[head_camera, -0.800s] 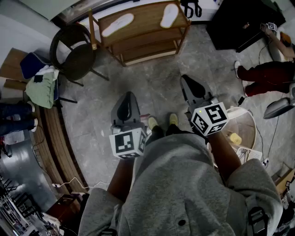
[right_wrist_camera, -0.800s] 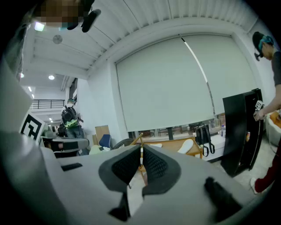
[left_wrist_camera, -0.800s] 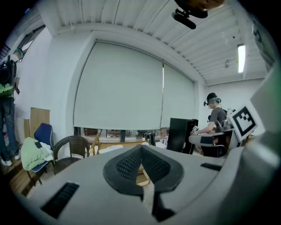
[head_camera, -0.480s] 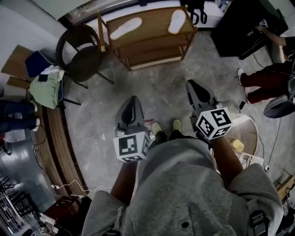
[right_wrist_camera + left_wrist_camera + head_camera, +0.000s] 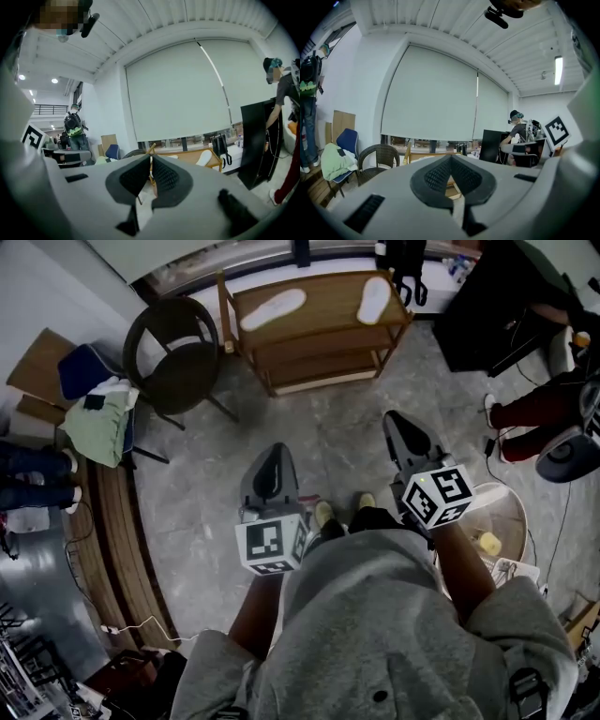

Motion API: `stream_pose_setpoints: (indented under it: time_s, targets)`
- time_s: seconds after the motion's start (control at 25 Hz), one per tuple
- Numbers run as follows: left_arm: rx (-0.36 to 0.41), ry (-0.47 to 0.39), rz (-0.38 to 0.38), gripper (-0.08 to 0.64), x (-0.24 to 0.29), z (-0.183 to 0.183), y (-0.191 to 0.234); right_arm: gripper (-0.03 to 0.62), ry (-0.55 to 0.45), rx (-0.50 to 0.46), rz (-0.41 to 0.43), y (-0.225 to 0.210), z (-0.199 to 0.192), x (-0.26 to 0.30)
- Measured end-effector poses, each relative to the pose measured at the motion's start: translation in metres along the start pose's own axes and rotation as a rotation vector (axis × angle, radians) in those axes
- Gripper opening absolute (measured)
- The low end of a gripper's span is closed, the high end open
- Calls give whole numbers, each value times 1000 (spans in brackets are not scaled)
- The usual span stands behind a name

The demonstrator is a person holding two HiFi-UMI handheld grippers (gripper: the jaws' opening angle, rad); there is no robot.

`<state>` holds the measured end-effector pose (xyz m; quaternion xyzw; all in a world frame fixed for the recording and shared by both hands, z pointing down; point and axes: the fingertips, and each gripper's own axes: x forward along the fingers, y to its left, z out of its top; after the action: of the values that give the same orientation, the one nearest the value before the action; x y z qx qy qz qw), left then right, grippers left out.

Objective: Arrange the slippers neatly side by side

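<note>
Two white slippers lie apart on top of a wooden shelf rack (image 5: 319, 329) at the far side of the floor. The left slipper (image 5: 273, 309) lies slanted and the right slipper (image 5: 373, 299) stands more upright in the head view. My left gripper (image 5: 273, 450) and right gripper (image 5: 395, 417) hover over the grey floor, well short of the rack, both shut with nothing in them. In the right gripper view the gripper (image 5: 150, 158) points at the rack, where one slipper (image 5: 205, 157) shows. In the left gripper view the gripper (image 5: 450, 157) hides most of the rack.
A dark wicker chair (image 5: 173, 352) stands left of the rack, and a blue chair with green cloth (image 5: 94, 418) beyond it. A black cabinet (image 5: 487, 306) and a seated person's legs (image 5: 534, 409) are at the right. A round pale table (image 5: 506, 512) is by my right arm.
The rack and slippers have slid lower and to the right in the head view. Both grippers stay shut, held in front of the body.
</note>
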<state>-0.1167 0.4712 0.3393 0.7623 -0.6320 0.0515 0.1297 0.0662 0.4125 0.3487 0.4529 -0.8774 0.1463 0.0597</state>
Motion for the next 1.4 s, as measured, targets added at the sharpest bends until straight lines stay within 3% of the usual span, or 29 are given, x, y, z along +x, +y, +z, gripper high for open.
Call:
stream_pose_setpoints:
  time_s: [0.36,0.76,1.4]
  targets:
    - [5,7,-57,14,3,5,10,32,-12,16,12,10,9,7]
    - [57,-10,-64,14,36,15,10,32,-41,16,18,-13,17,36]
    - [75,37,-79,15,176,30,25,32,-8,47,15,-104,33,152]
